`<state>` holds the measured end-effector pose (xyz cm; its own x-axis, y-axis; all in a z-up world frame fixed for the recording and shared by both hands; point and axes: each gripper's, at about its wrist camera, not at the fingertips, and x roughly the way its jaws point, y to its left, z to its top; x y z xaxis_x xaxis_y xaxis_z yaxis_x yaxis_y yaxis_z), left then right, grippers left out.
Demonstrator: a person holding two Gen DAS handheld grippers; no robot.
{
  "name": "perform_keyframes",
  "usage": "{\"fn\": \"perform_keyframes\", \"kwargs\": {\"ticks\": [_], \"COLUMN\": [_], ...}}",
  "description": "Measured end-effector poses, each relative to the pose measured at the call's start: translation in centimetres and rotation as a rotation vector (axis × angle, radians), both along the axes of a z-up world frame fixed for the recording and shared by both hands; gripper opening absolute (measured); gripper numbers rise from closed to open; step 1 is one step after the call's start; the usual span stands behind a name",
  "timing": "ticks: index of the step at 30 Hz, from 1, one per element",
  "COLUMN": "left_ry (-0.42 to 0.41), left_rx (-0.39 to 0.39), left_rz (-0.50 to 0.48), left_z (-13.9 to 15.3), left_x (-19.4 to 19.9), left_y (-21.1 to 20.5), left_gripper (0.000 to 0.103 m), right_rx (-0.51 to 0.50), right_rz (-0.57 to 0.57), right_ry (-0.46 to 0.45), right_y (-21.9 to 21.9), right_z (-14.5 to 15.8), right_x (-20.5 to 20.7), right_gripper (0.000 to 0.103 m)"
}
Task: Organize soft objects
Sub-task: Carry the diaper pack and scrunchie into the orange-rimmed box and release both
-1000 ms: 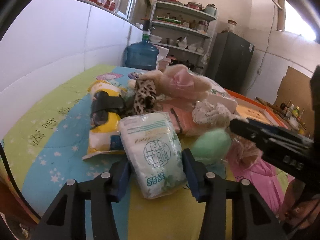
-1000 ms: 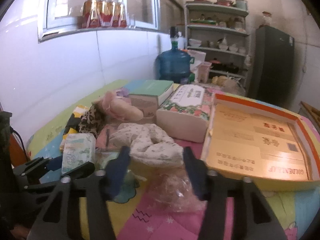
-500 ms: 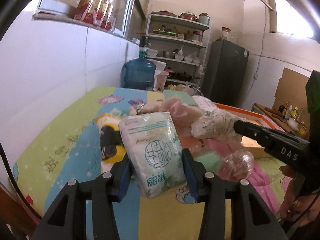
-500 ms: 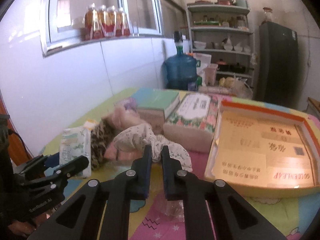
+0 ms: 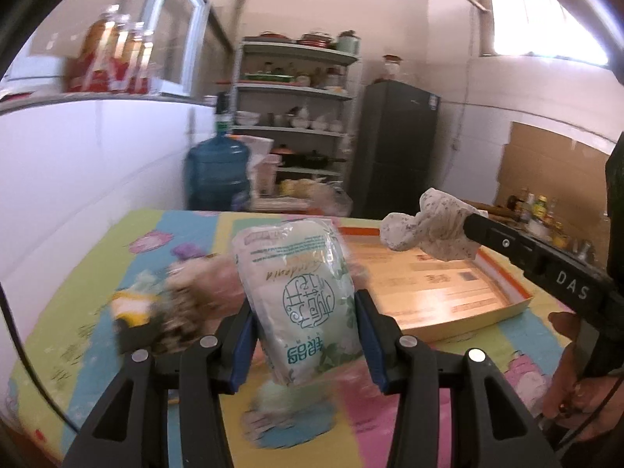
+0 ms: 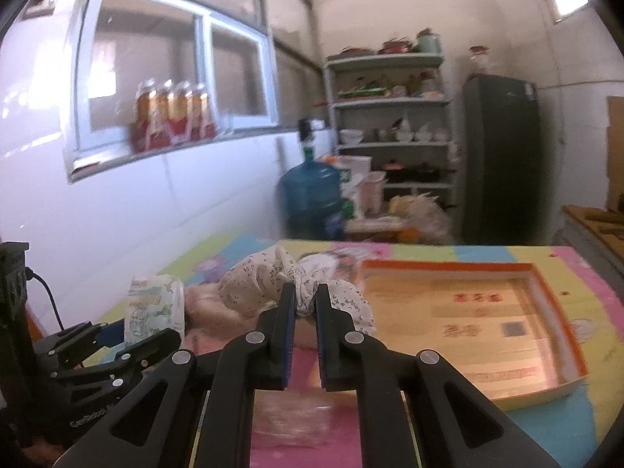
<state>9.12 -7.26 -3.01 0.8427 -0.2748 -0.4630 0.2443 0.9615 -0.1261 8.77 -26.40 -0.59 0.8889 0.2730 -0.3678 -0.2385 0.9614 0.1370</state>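
- The left tongs hold a soft white-and-green plastic pack of tissues by its lower half, one blue pad on each side, and the pack is in the air above the desk.
- I judge this pack light and squashy. The film is smooth and can slip, so a hold across the middle of its width looks safer than one at a corner.
- The right tongs are almost fully closed on a white cloth with small dark flowers, which is bunched between the tips and hangs out to both sides.
- The cloth looks very light and limp, with no fixed shape. The loose ends may drag or catch, so pinching it at the thick gathered part seems right.
- To the right of both tongs lies a flat, shallow cardboard tray with an orange rim, stiff and empty.
- Below and left of the left tongs, more soft things lie in a blurred heap on the colourful cover.
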Motion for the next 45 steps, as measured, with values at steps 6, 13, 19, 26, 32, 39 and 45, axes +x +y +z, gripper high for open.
{"fn": "perform_keyframes", "kwargs": {"ticks": [6, 13, 19, 26, 32, 39, 45], "left_ry": [0.012, 0.040, 0.069, 0.145, 0.216, 0.278, 0.292], "left_rx": [0.002, -0.014, 0.006, 0.051, 0.071, 0.085, 0.091], "left_rz": [-0.100, -0.185, -0.223, -0.230, -0.224, -0.214, -0.210], "left_z": [0.8, 1.0, 0.0, -2.7, -5.1, -6.6, -6.8], "left_x": [1.7, 4.3, 6.7, 9.4, 11.1, 12.4, 12.6], "left_y": [-5.2, -10.9, -15.0, -18.0, -19.3, -20.0, -20.2], "left_gripper": [0.048, 0.048, 0.048, 0.048, 0.048, 0.049, 0.061], "right_rx": [0.005, 0.005, 0.018, 0.038, 0.043, 0.061, 0.088], "right_rz": [-0.121, -0.224, -0.291, -0.313, -0.310, -0.304, -0.277], "right_ry": [-0.006, 0.004, 0.037, 0.108, 0.166, 0.208, 0.237], "right_y": [-5.4, -10.6, -14.3, -16.7, -17.6, -18.2, -18.1], "right_z": [0.2, -0.3, -1.5, -3.7, -5.5, -7.0, -7.8], "right_x": [-0.6, -0.8, -0.2, 1.8, 3.6, 5.1, 5.8], "right_gripper": [0.010, 0.010, 0.010, 0.010, 0.010, 0.012, 0.019]}}
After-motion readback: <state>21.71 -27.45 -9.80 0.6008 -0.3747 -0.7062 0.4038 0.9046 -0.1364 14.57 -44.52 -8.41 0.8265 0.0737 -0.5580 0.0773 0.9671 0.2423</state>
